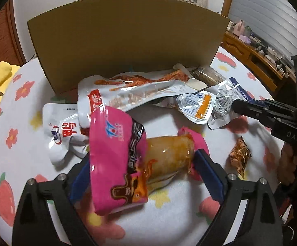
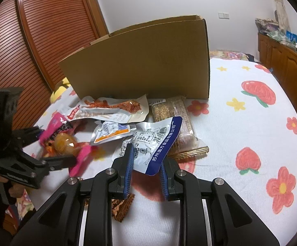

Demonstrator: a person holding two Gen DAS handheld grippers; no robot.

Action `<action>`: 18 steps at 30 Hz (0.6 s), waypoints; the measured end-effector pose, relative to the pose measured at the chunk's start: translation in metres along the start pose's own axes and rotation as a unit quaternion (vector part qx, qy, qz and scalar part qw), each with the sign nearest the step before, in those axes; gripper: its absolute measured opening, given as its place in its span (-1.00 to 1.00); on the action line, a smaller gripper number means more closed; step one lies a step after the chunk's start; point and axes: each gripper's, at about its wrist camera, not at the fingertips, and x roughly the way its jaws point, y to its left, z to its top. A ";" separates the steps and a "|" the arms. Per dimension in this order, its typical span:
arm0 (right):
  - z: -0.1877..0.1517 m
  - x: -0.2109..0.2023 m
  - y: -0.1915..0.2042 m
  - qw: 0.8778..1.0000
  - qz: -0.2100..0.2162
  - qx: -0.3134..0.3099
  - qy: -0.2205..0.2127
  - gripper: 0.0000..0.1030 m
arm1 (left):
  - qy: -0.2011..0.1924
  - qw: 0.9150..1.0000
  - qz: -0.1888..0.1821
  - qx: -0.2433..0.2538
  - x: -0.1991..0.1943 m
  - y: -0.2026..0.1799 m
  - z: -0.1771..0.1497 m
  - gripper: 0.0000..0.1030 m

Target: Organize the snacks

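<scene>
A pink snack packet (image 1: 115,147) with a clear window lies on the flowered bedspread (image 1: 160,121). My left gripper (image 1: 142,157) is spread wide, one blue pad on each side of the packet. From the right wrist view, that left gripper (image 2: 56,145) straddles the pink packet (image 2: 63,141). My right gripper (image 2: 146,155) is shut on the corner of a white and blue packet (image 2: 158,135), which tilts up off the pile. In the left wrist view the right gripper (image 1: 235,106) meets the white and blue packet (image 1: 222,102) at its edge.
An open cardboard box (image 2: 144,65) stands behind the pile. Before it lie a white chicken-foot packet (image 2: 115,108), a small orange-labelled packet (image 2: 111,132), a grain bar pack (image 2: 181,123) and a red-lettered pouch (image 1: 64,131). A gold candy wrapper (image 1: 240,155) lies apart.
</scene>
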 end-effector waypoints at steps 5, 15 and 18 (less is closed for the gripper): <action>0.000 0.001 -0.001 1.000 -0.001 -0.001 0.000 -0.57 | -0.013 1.000 -0.015 0.001 -0.006 -0.003 -0.002 0.32; 0.000 0.000 0.000 1.000 -0.001 -0.001 0.000 -0.57 | -0.040 0.999 -0.015 0.005 -0.021 -0.006 -0.013 -0.03; 0.000 0.000 -0.001 1.000 -0.002 -0.002 0.000 -0.57 | -0.048 0.999 -0.009 0.000 -0.027 -0.004 -0.017 -0.03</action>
